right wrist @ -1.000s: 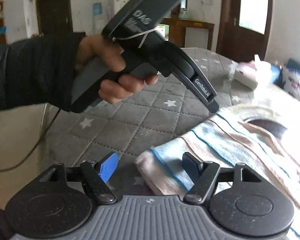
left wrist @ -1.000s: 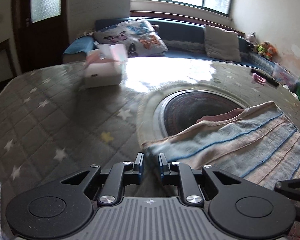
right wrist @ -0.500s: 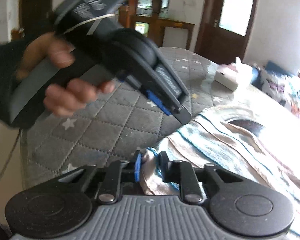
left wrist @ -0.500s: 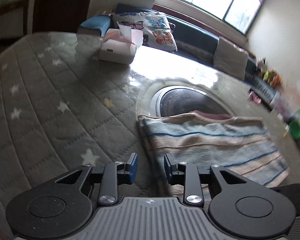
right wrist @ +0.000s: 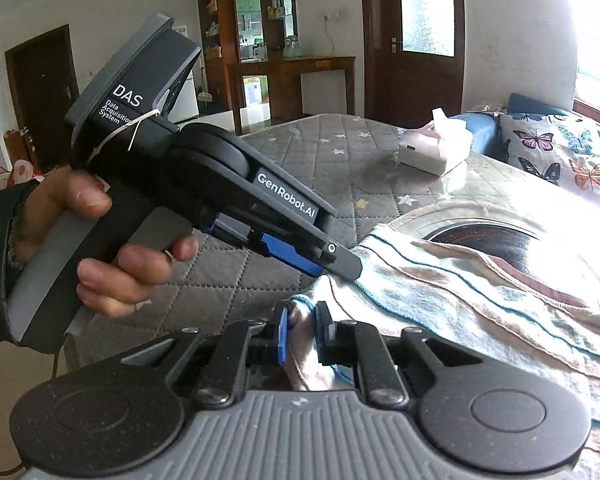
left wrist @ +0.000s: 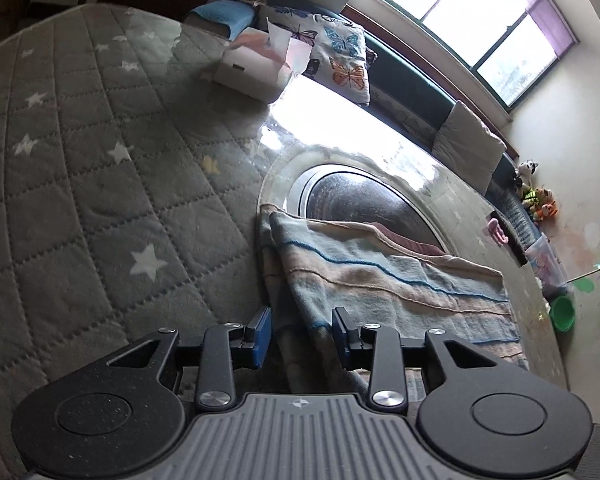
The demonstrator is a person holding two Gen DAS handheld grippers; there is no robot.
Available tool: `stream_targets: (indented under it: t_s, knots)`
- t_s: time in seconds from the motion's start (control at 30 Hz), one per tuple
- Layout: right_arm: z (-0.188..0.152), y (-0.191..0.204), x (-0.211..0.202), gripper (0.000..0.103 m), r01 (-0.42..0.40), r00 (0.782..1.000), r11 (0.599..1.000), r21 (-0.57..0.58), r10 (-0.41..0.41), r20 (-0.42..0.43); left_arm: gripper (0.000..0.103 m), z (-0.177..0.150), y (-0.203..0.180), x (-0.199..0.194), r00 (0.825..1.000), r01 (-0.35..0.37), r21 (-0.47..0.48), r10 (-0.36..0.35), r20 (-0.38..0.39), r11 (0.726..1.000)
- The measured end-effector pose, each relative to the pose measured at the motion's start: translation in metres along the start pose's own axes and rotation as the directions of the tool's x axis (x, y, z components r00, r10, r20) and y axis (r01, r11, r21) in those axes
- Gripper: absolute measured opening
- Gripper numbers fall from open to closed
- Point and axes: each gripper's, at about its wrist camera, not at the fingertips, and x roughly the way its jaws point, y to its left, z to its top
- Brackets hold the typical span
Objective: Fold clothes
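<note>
A striped cloth (left wrist: 388, 280) in blue, beige and pink lies folded on the grey quilted table. It also shows in the right wrist view (right wrist: 480, 300). My left gripper (left wrist: 302, 336) is open, its jaws on either side of the cloth's near edge. In the right wrist view the left gripper (right wrist: 340, 264) is tilted down with its tips at the cloth's corner. My right gripper (right wrist: 302, 328) is shut on a bunched corner of the cloth.
A white tissue box (left wrist: 256, 68) stands at the table's far side, also in the right wrist view (right wrist: 436, 152). A dark round inset (left wrist: 364, 208) lies under the cloth's far edge. Butterfly pillows (left wrist: 332, 52) sit on a bench beyond. A green cup (left wrist: 562, 312) is at the right.
My right gripper has closed on the cloth's corner. My left gripper has opened, let go of the cloth and tilted downward over its near edge.
</note>
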Motion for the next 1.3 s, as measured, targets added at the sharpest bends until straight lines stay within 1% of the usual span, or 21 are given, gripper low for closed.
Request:
stream_targets:
  t_s: [0.07, 0.13, 0.2, 0.27, 0.3, 0.43, 0.57, 0.6, 0.63, 0.7, 0.8, 1.1, 1.2, 1.23, 1.27, 1.3]
  knots:
    - [0.0, 0.0, -0.001, 0.012, -0.002, 1.0, 1.0, 0.002, 0.002, 0.002, 0.036, -0.001, 0.001, 0.003, 1.0, 0.002, -0.022, -0.002, -0.016, 1.0]
    - [0.0, -0.001, -0.001, 0.012, -0.004, 1.0, 1.0, 0.004, 0.004, 0.004, 0.036, -0.002, 0.002, 0.006, 0.999, 0.018, -0.043, -0.02, -0.034, 0.999]
    - [0.0, -0.003, -0.002, 0.012, -0.004, 1.0, 1.0, 0.007, 0.003, 0.007, 0.034, -0.003, 0.001, 0.008, 0.998, 0.037, -0.046, -0.039, -0.042, 0.998]
    - [0.0, -0.004, -0.002, 0.012, -0.004, 1.0, 1.0, 0.006, 0.004, 0.009, 0.034, -0.003, 0.001, 0.009, 0.997, 0.057, -0.051, -0.059, -0.047, 0.997]
    - [0.0, -0.004, -0.002, 0.012, -0.004, 1.0, 1.0, 0.006, 0.004, 0.009, 0.031, -0.003, 0.0, 0.009, 0.997, 0.06, -0.052, -0.063, -0.048, 0.997]
    - [0.0, -0.004, -0.002, 0.012, -0.003, 1.0, 1.0, 0.008, 0.003, 0.012, 0.029, -0.002, 0.001, 0.008, 0.996, 0.071, -0.058, -0.074, -0.044, 0.996]
    - [0.0, -0.005, -0.002, 0.012, -0.002, 1.0, 1.0, 0.01, 0.001, 0.014, 0.03, -0.002, 0.004, -0.002, 0.998, 0.057, -0.038, -0.057, -0.018, 0.998]
    - [0.0, -0.005, -0.002, 0.012, 0.0, 1.0, 1.0, 0.012, 0.0, 0.013, 0.033, -0.002, 0.006, -0.005, 0.999, 0.048, -0.036, -0.049, -0.01, 0.998]
    - [-0.001, -0.006, -0.002, 0.012, 0.001, 1.0, 1.0, 0.014, -0.001, 0.013, 0.033, -0.003, 0.007, -0.009, 0.999, 0.039, -0.035, -0.039, -0.001, 0.999]
    - [0.0, -0.006, -0.002, 0.012, 0.001, 1.0, 1.0, 0.018, -0.002, 0.013, 0.034, -0.005, 0.012, -0.014, 0.999, 0.038, -0.042, -0.038, 0.01, 0.998]
    - [0.0, -0.007, -0.002, 0.012, 0.001, 1.0, 1.0, 0.023, -0.002, 0.012, 0.035, -0.01, 0.018, -0.019, 0.999, 0.054, -0.059, -0.053, 0.012, 0.997]
    - [0.002, -0.009, -0.002, 0.012, 0.002, 1.0, 0.999, 0.038, -0.002, 0.011, 0.037, -0.016, 0.021, -0.009, 0.996, 0.08, -0.135, -0.083, -0.015, 0.988]
    - [0.003, -0.012, -0.002, 0.012, -0.004, 1.0, 0.999, 0.052, 0.004, 0.009, 0.033, -0.016, 0.017, -0.006, 0.991, 0.127, -0.111, -0.13, -0.02, 0.986]
    - [0.004, -0.013, -0.002, 0.013, -0.008, 1.0, 0.998, 0.059, 0.007, 0.008, 0.029, -0.016, 0.014, -0.007, 0.992, 0.126, -0.093, -0.128, -0.014, 0.988]
    - [0.004, -0.015, -0.003, 0.013, -0.013, 1.0, 0.998, 0.069, 0.012, 0.011, 0.022, -0.016, 0.011, -0.009, 0.992, 0.122, -0.074, -0.123, -0.007, 0.99]
    - [0.005, -0.017, -0.004, 0.014, -0.018, 1.0, 0.997, 0.079, 0.017, 0.014, 0.019, -0.016, 0.008, -0.01, 0.993, 0.119, -0.055, -0.119, 0.0, 0.991]
